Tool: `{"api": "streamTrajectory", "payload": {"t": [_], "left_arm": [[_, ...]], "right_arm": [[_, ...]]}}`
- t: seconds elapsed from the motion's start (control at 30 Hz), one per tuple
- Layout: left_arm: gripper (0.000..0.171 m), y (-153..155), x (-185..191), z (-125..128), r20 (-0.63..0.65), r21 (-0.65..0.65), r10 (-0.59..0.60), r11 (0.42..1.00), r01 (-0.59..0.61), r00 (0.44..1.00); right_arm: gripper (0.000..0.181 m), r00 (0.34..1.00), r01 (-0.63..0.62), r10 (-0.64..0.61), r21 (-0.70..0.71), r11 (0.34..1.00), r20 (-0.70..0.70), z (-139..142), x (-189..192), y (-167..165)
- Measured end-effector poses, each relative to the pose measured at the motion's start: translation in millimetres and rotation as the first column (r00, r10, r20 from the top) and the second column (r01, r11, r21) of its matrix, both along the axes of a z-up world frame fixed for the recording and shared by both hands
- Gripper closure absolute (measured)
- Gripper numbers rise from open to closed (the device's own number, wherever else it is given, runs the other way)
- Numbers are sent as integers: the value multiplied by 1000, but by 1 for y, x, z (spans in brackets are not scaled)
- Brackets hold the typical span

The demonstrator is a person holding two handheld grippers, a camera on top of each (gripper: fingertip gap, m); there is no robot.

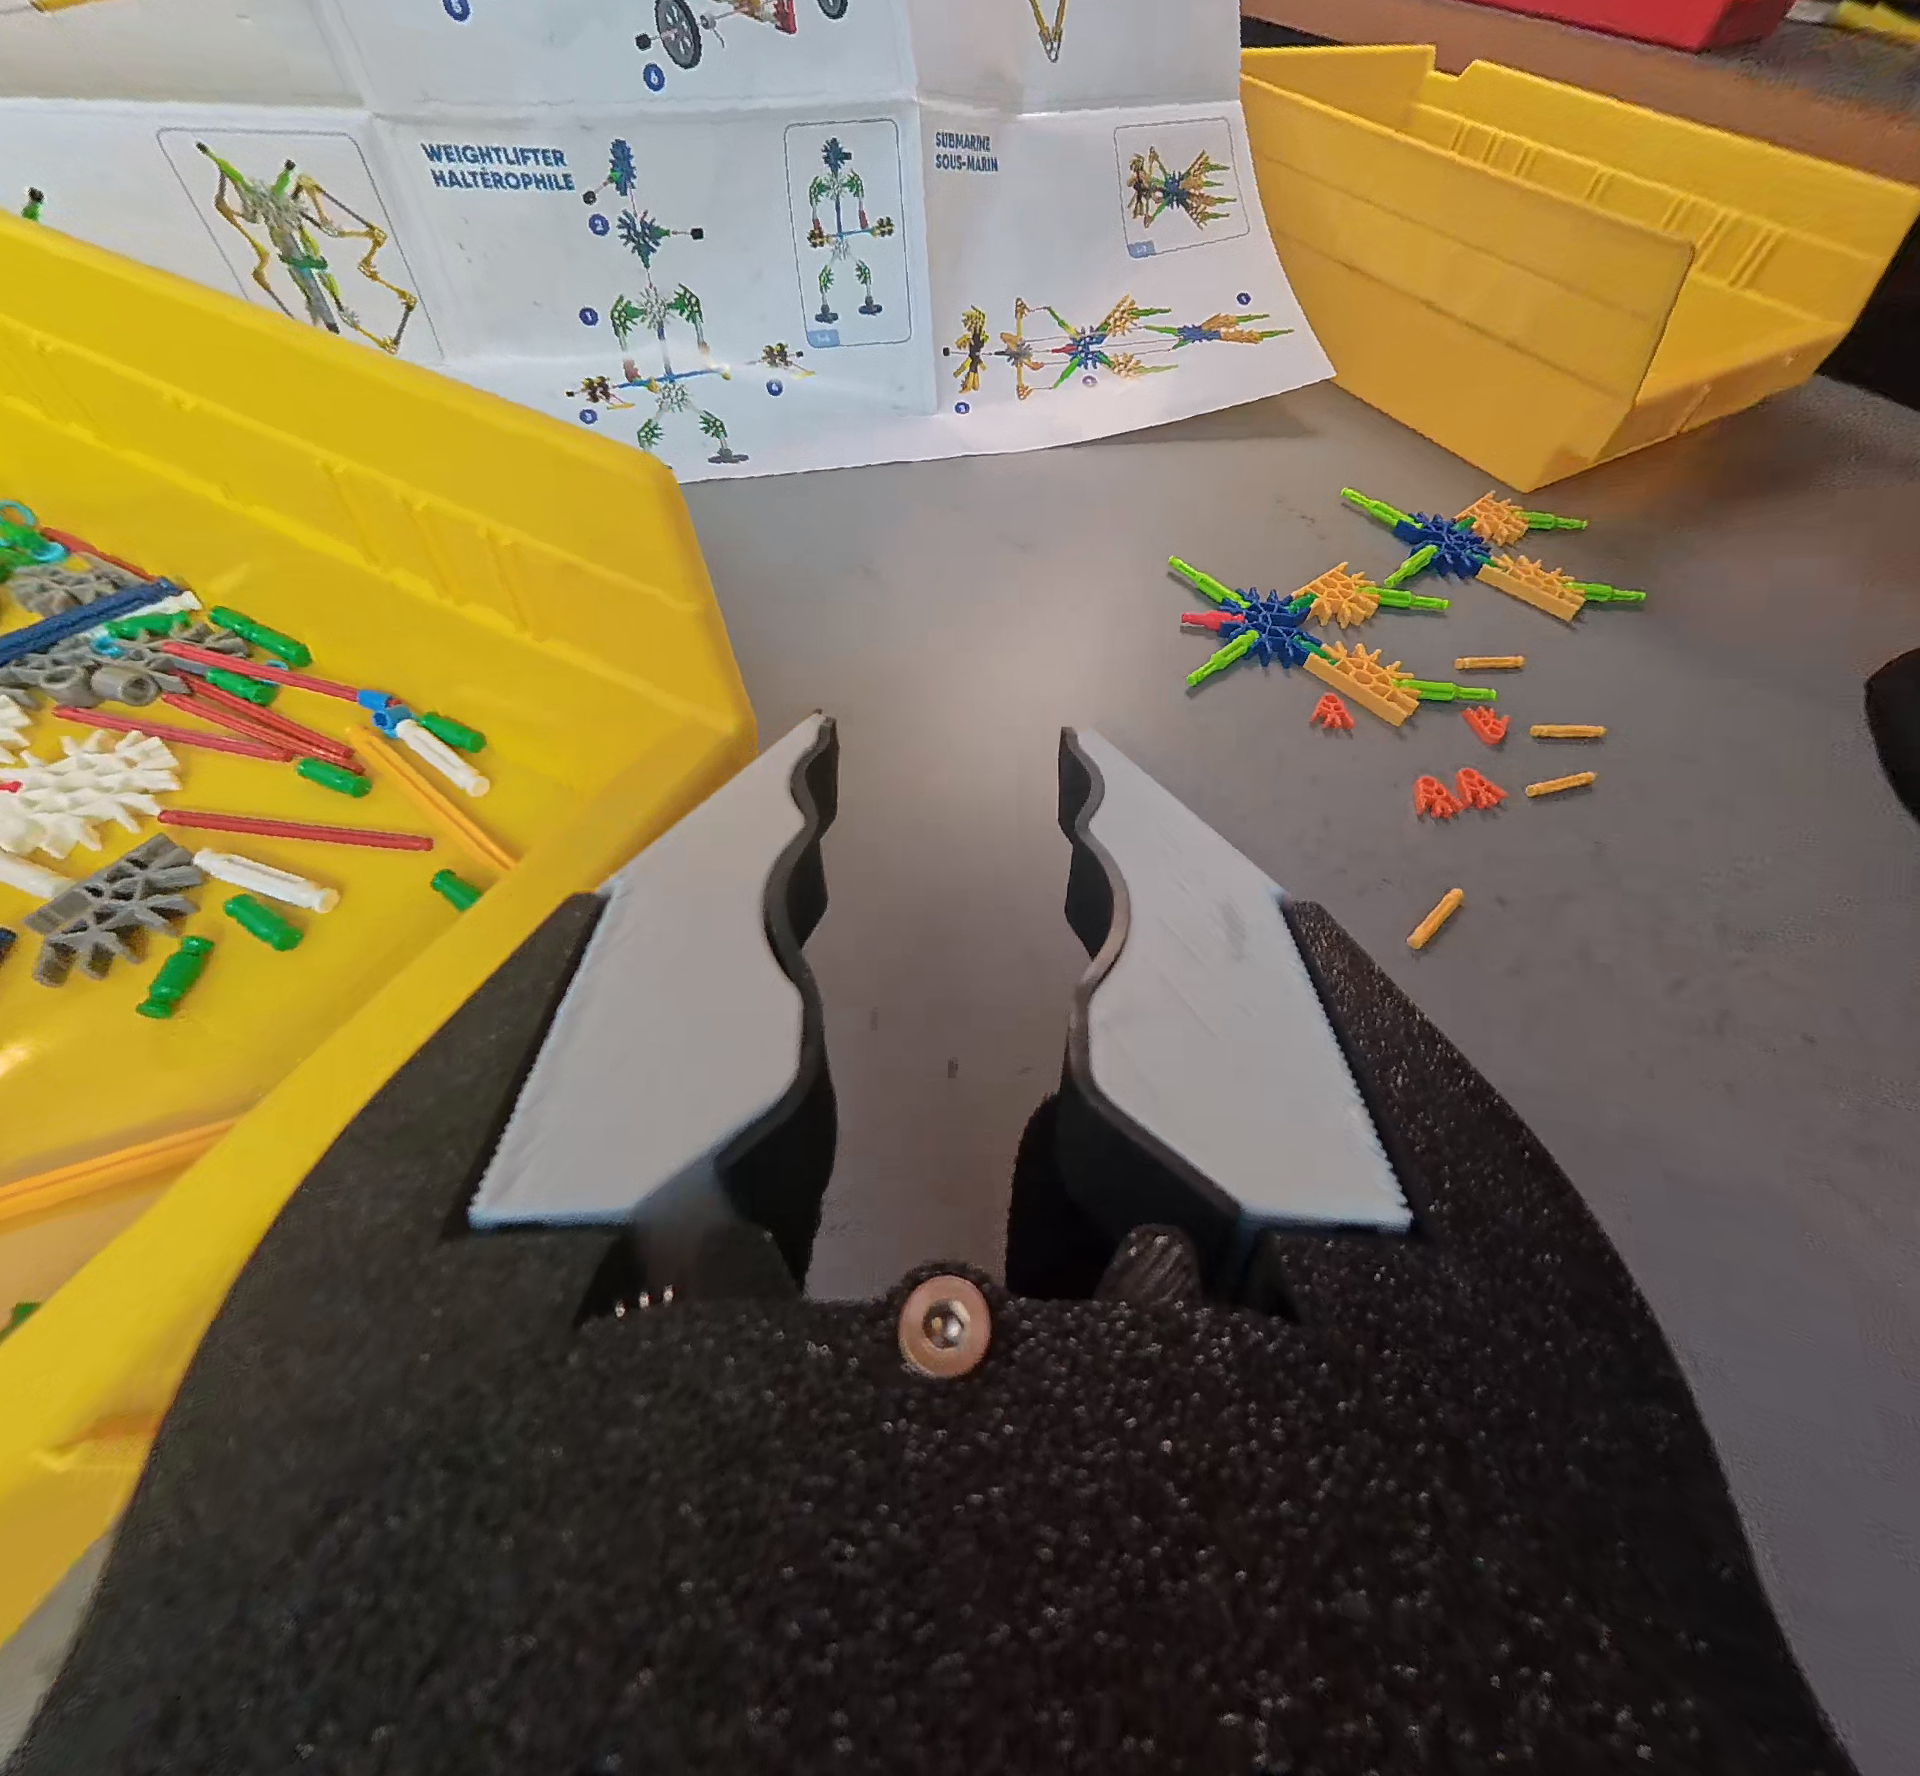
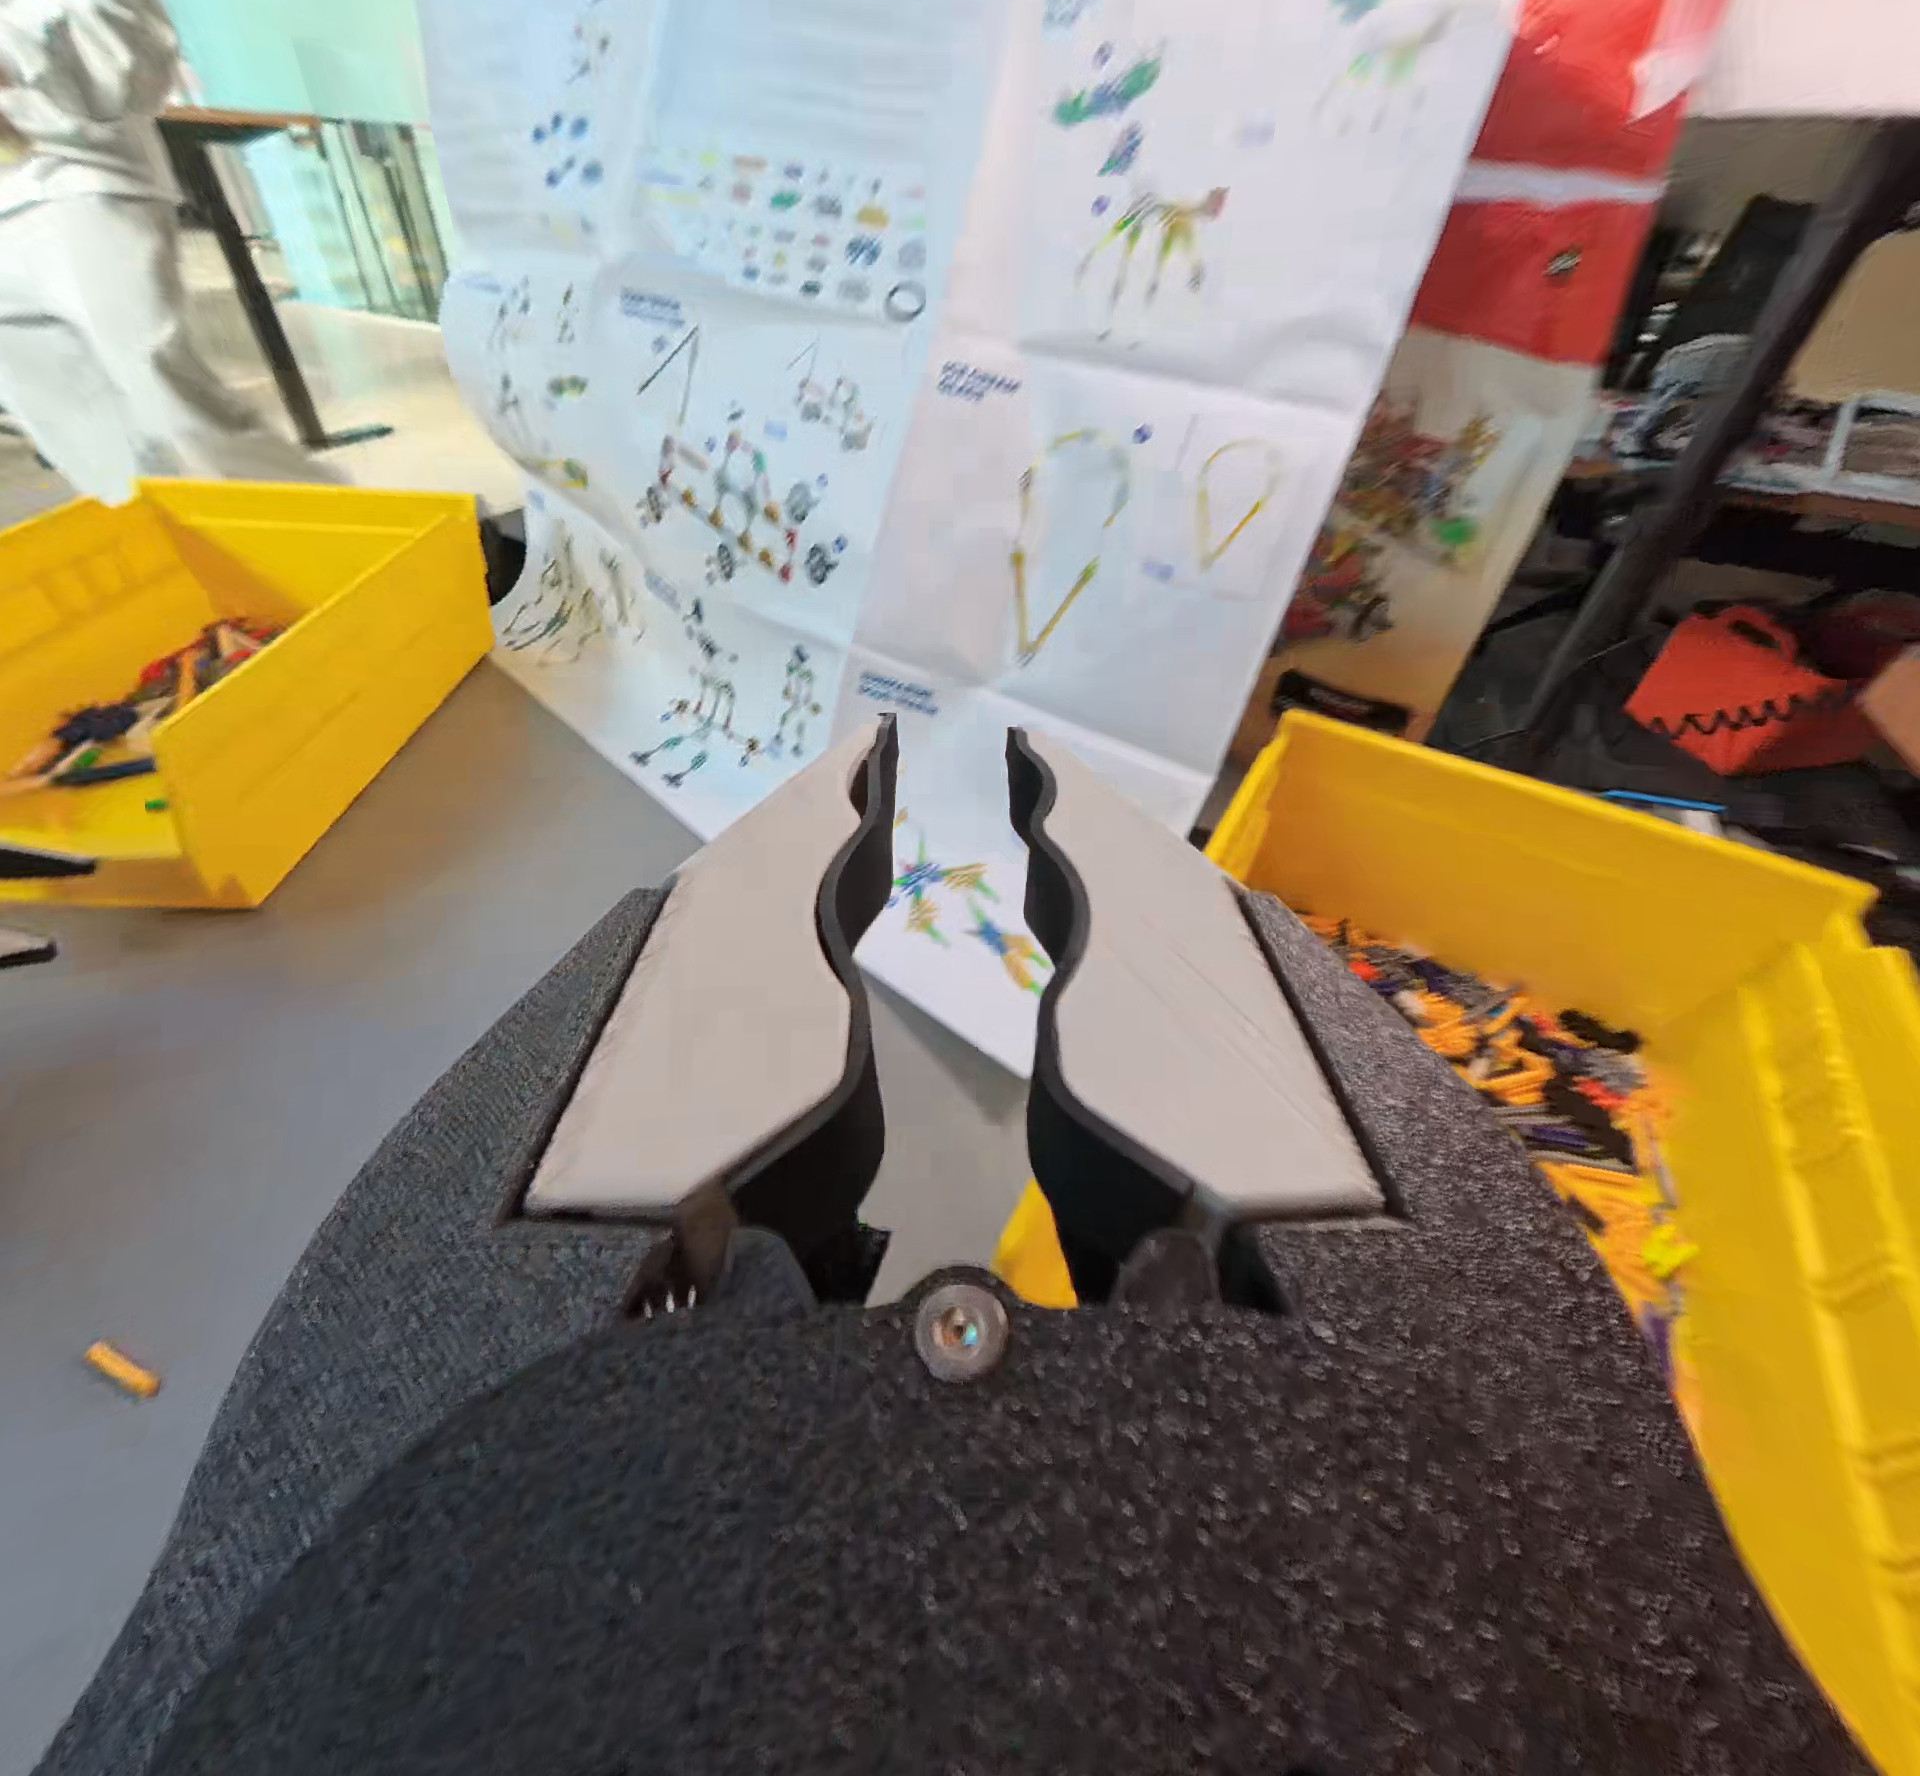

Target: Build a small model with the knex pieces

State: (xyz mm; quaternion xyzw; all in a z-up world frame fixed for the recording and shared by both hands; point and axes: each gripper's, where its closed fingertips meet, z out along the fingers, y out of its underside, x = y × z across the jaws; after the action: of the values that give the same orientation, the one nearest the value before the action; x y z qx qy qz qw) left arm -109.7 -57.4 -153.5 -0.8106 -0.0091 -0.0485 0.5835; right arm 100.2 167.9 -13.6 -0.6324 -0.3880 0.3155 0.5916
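Both the left gripper (image 1: 945, 739) and right gripper (image 2: 951, 739) hung released and empty over the worktop (image 1: 1039, 583), two half-built star assemblies (image 1: 1351, 625) lying just right of the left gripper, loose bits beside them.

A grey table (image 1: 935, 583) carries 2 yellow bins (image 1: 343, 521) (image 1: 1507, 272), a propped white instruction sheet (image 1: 727, 116), 2 assembled blue-hubbed rod models (image 1: 1309, 630) (image 1: 1475, 547) and loose orange connectors (image 1: 1455, 791)
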Motion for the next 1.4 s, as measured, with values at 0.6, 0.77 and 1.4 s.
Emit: {"api": "streamTrajectory", "payload": {"t": [0.6, 0.77, 1.4], "left_arm": [[135, 0, 2, -12, -32, -48, -7, 999, 5, 999], [135, 1, 2, -14, -39, -53, -12, 999, 10, 999], [135, 1, 4, -13, -35, -51, -27, 998, 25, 999]], "right_arm": [[163, 716, 207, 161, -427, 880, 679, -190, 38, 174], [163, 717, 235, 147, -434, 869, 682, -201, 37, 178], [163, 675, 217, 238, -496, 841, 698, -204, 28, 170]]}}
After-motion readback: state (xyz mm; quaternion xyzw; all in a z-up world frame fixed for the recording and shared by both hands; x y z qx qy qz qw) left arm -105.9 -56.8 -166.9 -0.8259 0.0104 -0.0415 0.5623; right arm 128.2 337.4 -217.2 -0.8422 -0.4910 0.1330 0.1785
